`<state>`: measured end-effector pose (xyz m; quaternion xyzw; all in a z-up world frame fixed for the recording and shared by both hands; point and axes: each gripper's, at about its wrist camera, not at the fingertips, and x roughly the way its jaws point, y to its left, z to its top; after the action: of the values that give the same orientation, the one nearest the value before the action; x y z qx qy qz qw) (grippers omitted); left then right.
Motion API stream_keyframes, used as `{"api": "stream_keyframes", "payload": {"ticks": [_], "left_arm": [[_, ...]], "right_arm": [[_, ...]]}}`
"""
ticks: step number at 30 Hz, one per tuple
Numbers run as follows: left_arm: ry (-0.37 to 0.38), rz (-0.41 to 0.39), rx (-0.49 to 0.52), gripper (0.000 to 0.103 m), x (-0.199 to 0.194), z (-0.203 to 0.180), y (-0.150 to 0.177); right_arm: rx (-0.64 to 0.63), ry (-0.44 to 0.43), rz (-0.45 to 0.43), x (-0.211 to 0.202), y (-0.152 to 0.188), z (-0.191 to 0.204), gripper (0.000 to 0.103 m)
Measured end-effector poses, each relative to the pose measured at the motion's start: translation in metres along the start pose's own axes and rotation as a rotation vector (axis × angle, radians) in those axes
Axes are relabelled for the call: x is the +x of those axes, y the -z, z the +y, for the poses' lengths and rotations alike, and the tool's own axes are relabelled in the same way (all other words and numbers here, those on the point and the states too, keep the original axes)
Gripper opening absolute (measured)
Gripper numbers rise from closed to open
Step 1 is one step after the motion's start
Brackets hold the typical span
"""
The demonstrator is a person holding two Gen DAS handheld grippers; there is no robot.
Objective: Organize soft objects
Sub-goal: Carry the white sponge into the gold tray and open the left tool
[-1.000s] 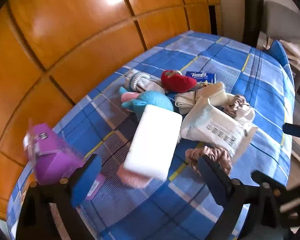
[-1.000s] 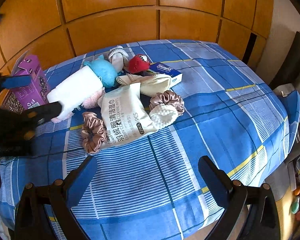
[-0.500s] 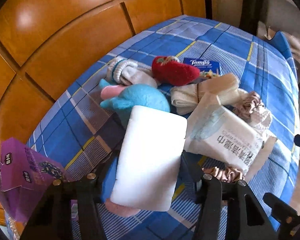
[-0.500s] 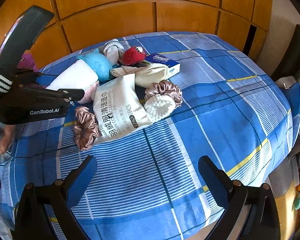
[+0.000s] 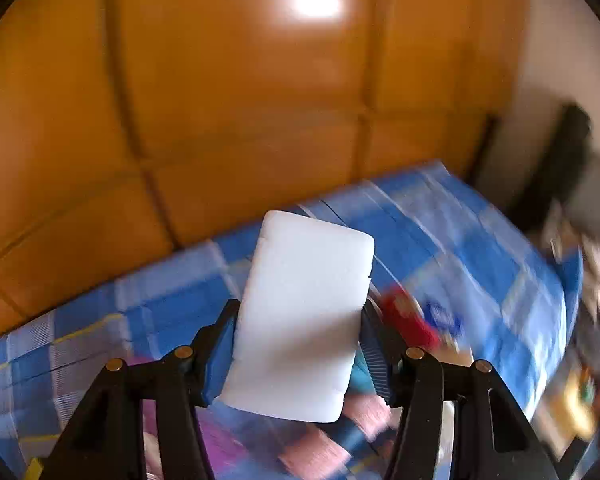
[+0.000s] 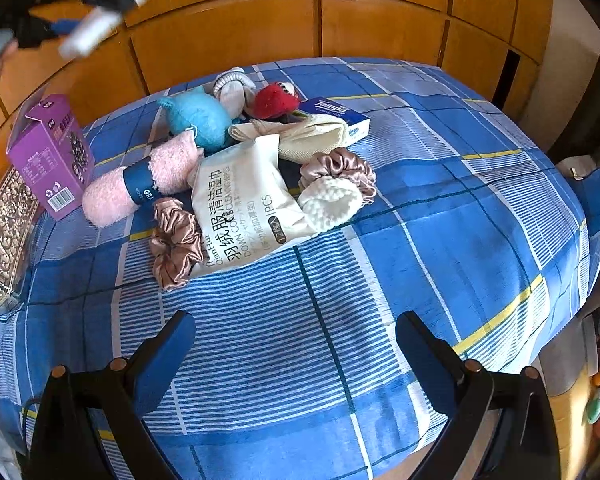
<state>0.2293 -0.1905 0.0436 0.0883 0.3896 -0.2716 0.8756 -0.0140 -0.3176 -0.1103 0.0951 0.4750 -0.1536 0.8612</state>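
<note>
A: The bed (image 6: 440,208) carries the pile near its far edge: wipes pack (image 6: 240,208), blue plush (image 6: 198,118), pink sock roll (image 6: 140,184).
B: And the white sponge block (image 5: 304,312)?
A: Up off the bed, gripped between the left gripper (image 5: 298,360)'s half-closed pads, which have just squeezed in on it. It could slip if swung fast.
B: The right gripper (image 6: 296,344)?
A: Wide apart, empty, over the near edge.

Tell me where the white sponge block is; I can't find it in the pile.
The white sponge block is clamped in the left gripper, lifted off the pile; in the right wrist view it hangs at upper left, above the purple box.
</note>
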Motion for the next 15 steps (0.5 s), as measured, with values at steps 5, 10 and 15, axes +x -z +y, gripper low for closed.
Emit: {"api": "stream_keyframes", "payload": {"ticks": [5, 10, 15], "left_arm": [[-0.094, -0.073, -0.194, 0.058, -0.034, 0.084, -0.021], [-0.21, -0.08, -0.289, 0.058, -0.06, 0.151, 0.003], [-0.31, -0.066, -0.339, 0.058, -0.086, 0.211, 0.057]], "right_arm": [[-0.012, -0.002, 0.006, 0.003, 0.002, 0.003, 0.1], [-0.026, -0.013, 0.002, 0.002, 0.001, 0.006, 0.098], [-0.035, -0.023, -0.007, 0.0, 0.0, 0.01, 0.098]]}}
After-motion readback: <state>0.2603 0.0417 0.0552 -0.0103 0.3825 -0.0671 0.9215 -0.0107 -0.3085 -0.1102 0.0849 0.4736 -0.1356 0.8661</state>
